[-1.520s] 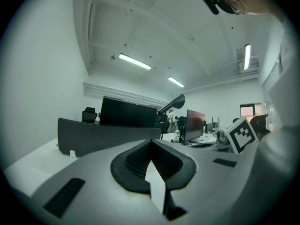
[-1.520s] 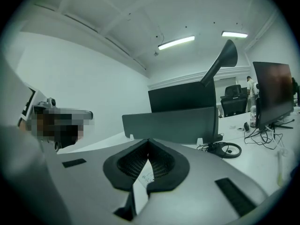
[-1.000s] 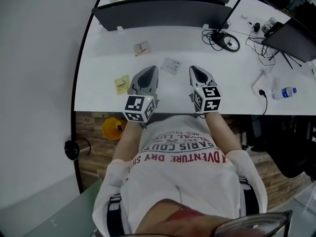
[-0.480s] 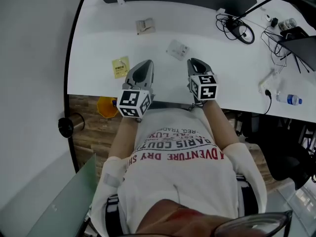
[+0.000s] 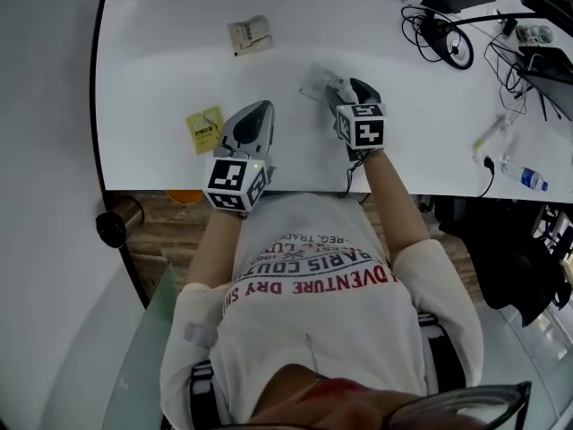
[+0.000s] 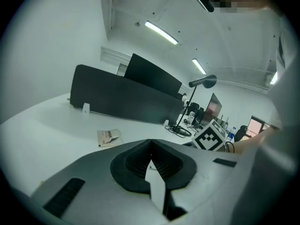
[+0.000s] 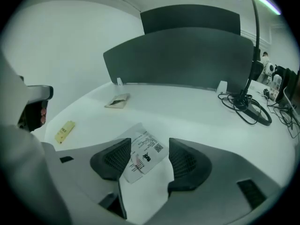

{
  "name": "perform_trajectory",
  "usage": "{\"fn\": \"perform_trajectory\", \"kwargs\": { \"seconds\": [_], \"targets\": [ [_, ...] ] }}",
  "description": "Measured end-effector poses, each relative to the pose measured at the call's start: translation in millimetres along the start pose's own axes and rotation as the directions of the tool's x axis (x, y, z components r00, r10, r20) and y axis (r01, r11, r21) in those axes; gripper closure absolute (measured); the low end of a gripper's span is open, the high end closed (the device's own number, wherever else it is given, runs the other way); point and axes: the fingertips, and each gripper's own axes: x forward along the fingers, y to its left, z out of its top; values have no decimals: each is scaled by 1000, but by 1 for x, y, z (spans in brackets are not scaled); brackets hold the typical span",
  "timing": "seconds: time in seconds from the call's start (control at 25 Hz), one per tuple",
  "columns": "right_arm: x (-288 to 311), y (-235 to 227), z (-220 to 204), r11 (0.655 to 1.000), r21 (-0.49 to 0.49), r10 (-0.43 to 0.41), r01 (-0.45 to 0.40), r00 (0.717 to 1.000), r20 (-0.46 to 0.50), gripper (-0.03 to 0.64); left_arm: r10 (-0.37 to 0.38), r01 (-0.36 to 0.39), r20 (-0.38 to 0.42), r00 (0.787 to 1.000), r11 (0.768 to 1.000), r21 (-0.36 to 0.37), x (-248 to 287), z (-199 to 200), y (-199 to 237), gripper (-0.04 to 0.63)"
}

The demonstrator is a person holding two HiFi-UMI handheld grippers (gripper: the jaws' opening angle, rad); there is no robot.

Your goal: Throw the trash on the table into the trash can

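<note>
White table (image 5: 161, 70) | right gripper (image 7: 149, 144) lowered | jaws just opened around white wrapper (image 7: 142, 157)

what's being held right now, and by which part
Nothing. Right hand-held gripper: jaws have just been opening, white wrapper between them, ungripped. Left hand-held gripper: shut, empty.

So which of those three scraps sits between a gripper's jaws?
The white printed wrapper, between the right gripper's jaws, which have just been opening; the yellow packet and tan packet lie elsewhere.
</note>
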Motion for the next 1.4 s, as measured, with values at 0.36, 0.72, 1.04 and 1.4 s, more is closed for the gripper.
{"fn": "perform_trajectory", "kwargs": {
  "seconds": [0.36, 0.72, 1.04, 1.4],
  "targets": [
    [25, -19, -12, 998, -21, -52, 51, 997, -60, 408, -34, 29, -74, 997, 998, -61, 25, -31, 13, 572],
    [12, -5, -9, 999, -16, 37, -38, 999, -30, 584, -24, 23, -52, 998, 999, -27, 13, -24, -6, 572],
    [-44, 76, 17, 956, -92, 287, -279, 953, 97, 584, 184, -178, 76, 980, 981, -80, -66, -32, -15, 572],
    [-64, 258, 6, 776, -320, 574, -544, 819, 1, 584, 575, -529, 131, 808, 805, -269, -240, -89, 33, 572]
  ]
}}
